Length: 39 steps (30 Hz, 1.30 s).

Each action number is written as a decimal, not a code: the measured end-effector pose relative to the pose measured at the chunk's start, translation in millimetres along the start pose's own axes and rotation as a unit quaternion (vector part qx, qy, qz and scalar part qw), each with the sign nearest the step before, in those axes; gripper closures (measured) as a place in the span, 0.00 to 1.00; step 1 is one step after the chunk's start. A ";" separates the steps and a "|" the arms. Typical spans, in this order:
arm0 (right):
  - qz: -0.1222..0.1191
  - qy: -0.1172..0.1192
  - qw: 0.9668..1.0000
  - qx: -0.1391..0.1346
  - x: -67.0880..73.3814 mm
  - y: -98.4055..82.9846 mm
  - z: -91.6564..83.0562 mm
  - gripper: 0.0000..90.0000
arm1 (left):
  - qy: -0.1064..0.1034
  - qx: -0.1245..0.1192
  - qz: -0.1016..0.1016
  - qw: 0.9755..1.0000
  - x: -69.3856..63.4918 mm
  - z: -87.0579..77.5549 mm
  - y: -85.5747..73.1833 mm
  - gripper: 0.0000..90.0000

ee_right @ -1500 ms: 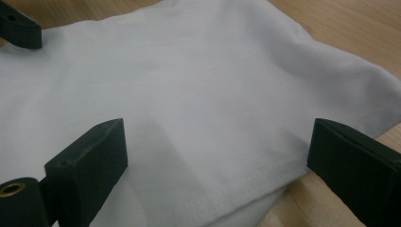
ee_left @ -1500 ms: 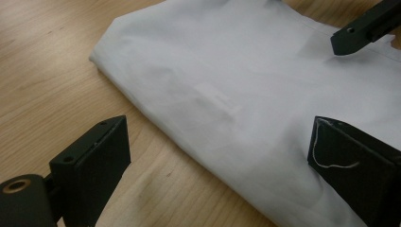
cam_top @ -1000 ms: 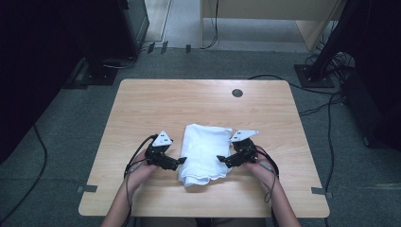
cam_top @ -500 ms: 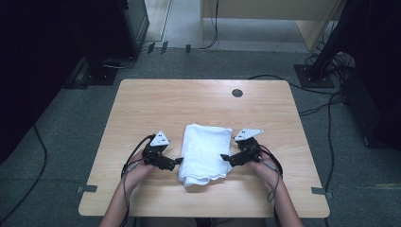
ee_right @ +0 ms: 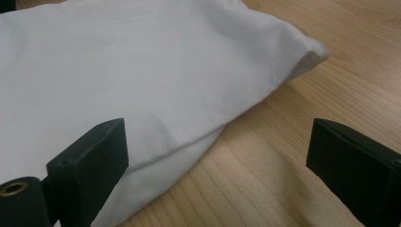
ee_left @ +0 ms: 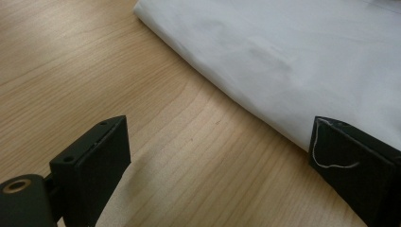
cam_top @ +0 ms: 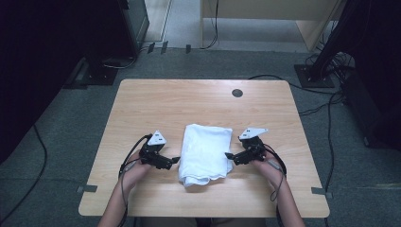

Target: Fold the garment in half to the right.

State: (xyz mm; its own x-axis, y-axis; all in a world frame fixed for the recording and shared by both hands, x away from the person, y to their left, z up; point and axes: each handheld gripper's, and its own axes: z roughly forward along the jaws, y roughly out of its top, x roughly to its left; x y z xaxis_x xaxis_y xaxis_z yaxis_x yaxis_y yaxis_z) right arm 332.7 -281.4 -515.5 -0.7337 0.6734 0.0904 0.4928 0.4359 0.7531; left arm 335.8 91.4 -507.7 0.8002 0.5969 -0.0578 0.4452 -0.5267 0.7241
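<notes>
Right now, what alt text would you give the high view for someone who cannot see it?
A folded white cloth lies on a wooden table, with a person's two hand-held tongs, left tongs and right tongs, pointing at its left and right edges. Both are open and hold nothing.

A white folded cloth (cam_top: 205, 152) lies flat on the near middle of the wooden table (cam_top: 189, 99).

cloth (cam_top: 205, 152): white woven fabric, soft, matt
table (cam_top: 189, 101): pale wood grain, smooth
jaws: black matt plastic
</notes>
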 end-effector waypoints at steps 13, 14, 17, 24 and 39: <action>0.001 -0.018 1.000 0.010 -7.1 -4.8 -4.2 0.07 | 0.014 0.006 -0.005 1.000 7.7 -2.8 -4.8 0.07; 0.001 -0.017 1.000 0.009 -8.0 -5.1 -4.7 0.07 | 0.016 0.008 -0.006 1.000 8.0 -2.8 -5.1 0.07; 0.004 -0.019 1.000 0.006 -9.3 -5.3 -6.4 0.07 | 0.015 0.009 -0.009 1.000 9.3 -3.7 -5.9 0.07; 0.004 -0.020 1.000 0.007 -13.1 -7.3 -9.7 0.07 | 0.022 0.014 -0.010 1.000 12.4 -5.0 -8.3 0.07; 0.008 -0.021 1.000 0.013 -19.4 -12.1 -13.5 0.07 | 0.039 0.024 -0.010 0.999 19.8 -6.5 -13.9 0.07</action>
State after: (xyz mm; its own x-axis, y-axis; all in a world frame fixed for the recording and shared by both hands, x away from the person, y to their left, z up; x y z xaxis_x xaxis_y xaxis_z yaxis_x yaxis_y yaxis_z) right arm 334.7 -307.8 -517.6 -0.7053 0.7050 0.0741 0.5172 0.4402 0.7340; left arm 342.9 114.4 -514.4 0.7579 0.6521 -0.0180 0.4818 -0.5409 0.6894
